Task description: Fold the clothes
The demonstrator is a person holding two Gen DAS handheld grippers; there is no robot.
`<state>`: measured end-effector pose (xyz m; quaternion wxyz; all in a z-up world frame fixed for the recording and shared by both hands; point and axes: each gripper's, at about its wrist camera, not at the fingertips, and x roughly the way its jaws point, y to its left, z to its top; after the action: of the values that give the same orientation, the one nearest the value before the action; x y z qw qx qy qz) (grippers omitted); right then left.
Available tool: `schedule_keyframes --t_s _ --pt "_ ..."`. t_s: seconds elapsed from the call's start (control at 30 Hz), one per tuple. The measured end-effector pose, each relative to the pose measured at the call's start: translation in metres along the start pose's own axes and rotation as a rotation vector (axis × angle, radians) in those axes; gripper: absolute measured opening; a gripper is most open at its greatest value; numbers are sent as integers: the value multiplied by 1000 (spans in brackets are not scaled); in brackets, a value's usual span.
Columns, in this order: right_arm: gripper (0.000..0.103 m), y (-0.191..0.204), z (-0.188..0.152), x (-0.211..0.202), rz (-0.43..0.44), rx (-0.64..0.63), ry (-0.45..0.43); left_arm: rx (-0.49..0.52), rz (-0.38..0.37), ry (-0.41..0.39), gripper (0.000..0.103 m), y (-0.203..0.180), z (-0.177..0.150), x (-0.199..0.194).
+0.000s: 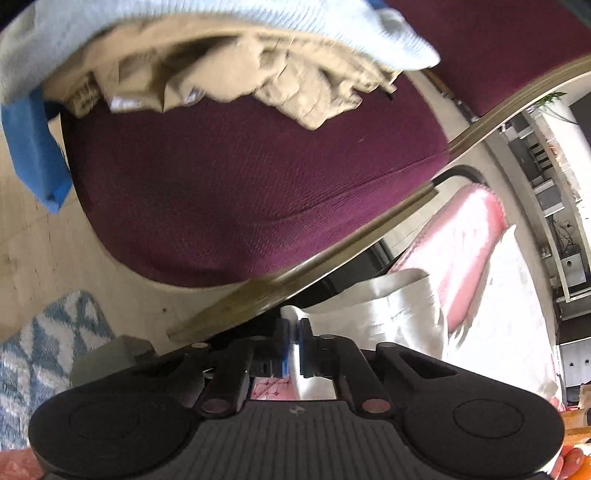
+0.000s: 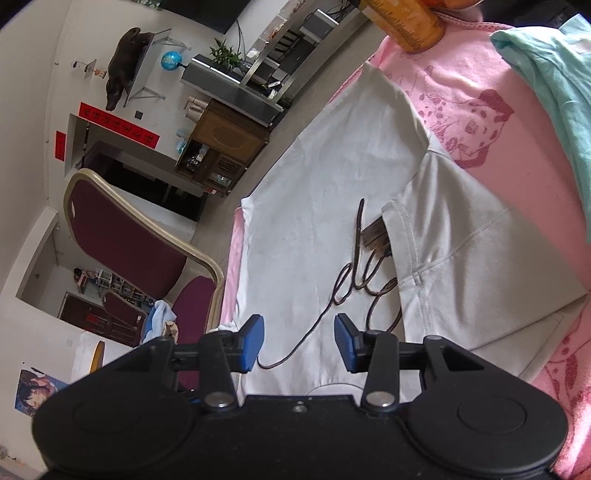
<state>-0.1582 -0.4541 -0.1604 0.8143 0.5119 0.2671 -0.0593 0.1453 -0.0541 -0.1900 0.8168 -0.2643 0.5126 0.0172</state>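
Left gripper (image 1: 293, 345): I am holding its blue pads pressed together on a fold of the white T-shirt (image 1: 391, 314), beside the maroon chair (image 1: 240, 192). Right gripper (image 2: 299, 343): I am keeping its jaws apart, hovering over the same white T-shirt (image 2: 332, 177), which is lying spread on the pink cloth (image 2: 461, 88), one sleeve (image 2: 461, 236) folded inward over the brown script print (image 2: 354, 284). A beige garment (image 1: 221, 77) and a light blue garment (image 1: 277, 22) are lying piled on the chair seat. A teal garment (image 2: 554, 81) is resting at the pink cloth's far edge.
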Motion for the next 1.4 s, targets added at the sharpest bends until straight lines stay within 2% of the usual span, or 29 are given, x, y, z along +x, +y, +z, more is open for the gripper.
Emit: schedule_keyframes --t_s 0.07,0.17,0.27,0.47,0.57,0.67,0.73,0.8,0.87,0.9,0.97,1.0,1.07,1.13,1.17,1.2,1.27,1.33,1.4 --pt "41 -1 0 -2 -4 6 -8 21 4 -46 0 -6 -2 -8" --pt "42 -5 2 -5 -15 19 -24 137 2 -158 0 -28 -10 -30" --pt "42 -10 4 -9 -23 42 -37 337 -9 -285 0 -64 -32 -57" --pt "42 -17 7 -18 -24 68 -66 801 -65 -473 0 -139 -116 -89" --pt "42 -19 9 -21 -26 77 -78 1102 -80 -477 0 -163 -179 -83" --pt "43 -23 12 -23 -26 94 -84 1351 -39 -384 14 -167 -230 -63" --pt "44 -25 13 -24 -27 105 -87 1458 0 -305 18 -157 -252 -54" --pt "45 -27 13 -25 -24 113 -87 1528 -13 -265 21 -139 -262 -58" --pt "46 -27 13 -26 -27 110 -90 1541 -22 -267 31 -125 -258 -68" --pt "46 -27 13 -27 -31 107 -91 1508 -31 -263 36 -121 -251 -74" --pt "46 -28 13 -27 -42 104 -93 1408 -46 -248 37 -115 -229 -84" --pt "46 -29 13 -27 -48 104 -93 1322 -42 -236 39 -112 -211 -83" --pt "46 -30 13 -27 -77 103 -98 1144 -15 -213 38 -108 -177 -79" --pt "46 -31 14 -27 -133 89 -112 965 28 -172 26 -104 -143 -67" --pt "44 -30 14 -26 -178 72 -122 893 36 -154 23 -102 -129 -62" --pt "34 -29 15 -24 -227 51 -123 826 40 -136 18 -100 -116 -57" --pt "26 -26 19 -18 -319 11 -112 764 32 -110 18 -101 -102 -48" --pt "25 -22 26 -12 -368 -13 -87 772 11 -103 18 -111 -95 -40" --pt "25 -18 36 -7 -379 -32 -81 778 -14 -90 18 -120 -90 -31"
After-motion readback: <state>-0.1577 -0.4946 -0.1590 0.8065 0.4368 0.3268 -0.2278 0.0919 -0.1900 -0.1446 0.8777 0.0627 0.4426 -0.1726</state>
